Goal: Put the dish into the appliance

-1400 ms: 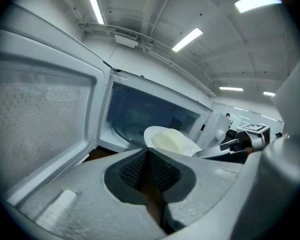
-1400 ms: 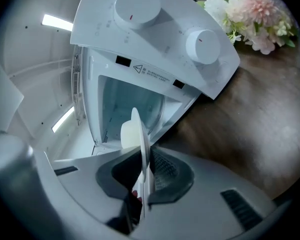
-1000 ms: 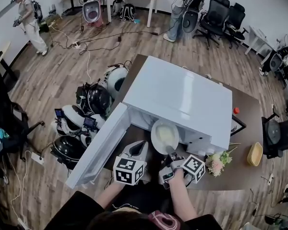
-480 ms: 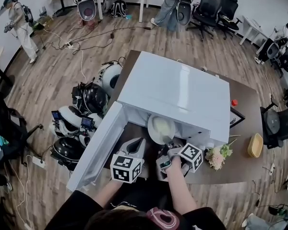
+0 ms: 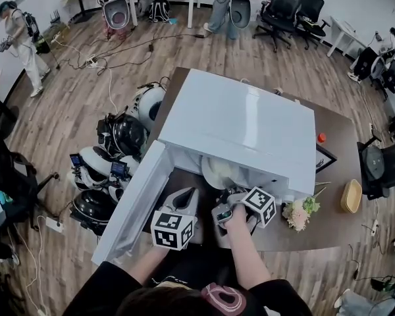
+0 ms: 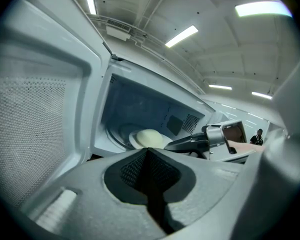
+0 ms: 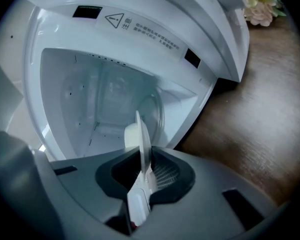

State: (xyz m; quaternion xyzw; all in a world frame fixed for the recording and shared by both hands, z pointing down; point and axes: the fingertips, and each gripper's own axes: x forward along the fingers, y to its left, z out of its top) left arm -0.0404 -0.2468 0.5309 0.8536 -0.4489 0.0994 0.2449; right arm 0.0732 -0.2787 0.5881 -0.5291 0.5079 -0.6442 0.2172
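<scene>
A white microwave stands on the brown table, its door swung open to the left. My right gripper is shut on the rim of a white dish with pale food on it. The dish is partly hidden under the microwave's top. The right gripper view shows the dish edge-on between the jaws of my right gripper, reaching into the white cavity. In the left gripper view the dish hangs over the turntable. My left gripper is shut and empty before the opening.
Pink and white flowers lie on the table right of my right hand, with a wooden bowl further right. Helmet-like devices crowd the floor left of the open door. Office chairs and people stand at the room's far side.
My right gripper has carried the dish forward from in front of the opening into the cavity, so less of the dish shows. The left gripper has stayed in place.
</scene>
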